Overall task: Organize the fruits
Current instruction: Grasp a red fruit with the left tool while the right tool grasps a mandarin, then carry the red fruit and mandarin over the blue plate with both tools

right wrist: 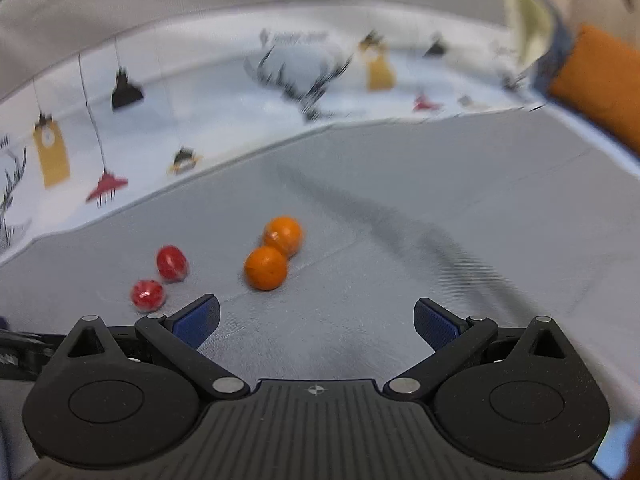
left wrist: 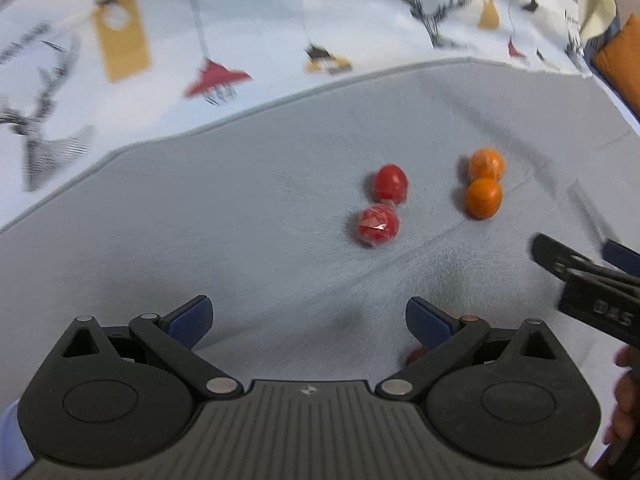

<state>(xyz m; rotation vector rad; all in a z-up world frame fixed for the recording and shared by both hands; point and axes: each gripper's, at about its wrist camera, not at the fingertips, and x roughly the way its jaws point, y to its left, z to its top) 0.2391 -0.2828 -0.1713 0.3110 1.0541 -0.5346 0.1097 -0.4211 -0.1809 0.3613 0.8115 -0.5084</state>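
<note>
Already sorted by colour, reds (left wrist: 378, 210) touching, oranges (right wrist: 274, 252) touching, on my mat (left wrist: 240, 240); both my grippers (left wrist: 308, 320) (right wrist: 316, 322) hover spread, empty, likely finished.

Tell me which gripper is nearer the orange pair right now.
Right, I think. The right gripper has the two oranges just ahead, slightly left of centre. The left gripper sees them farther off to its right, beyond the red fruits. Both are open, holding nothing.
</note>
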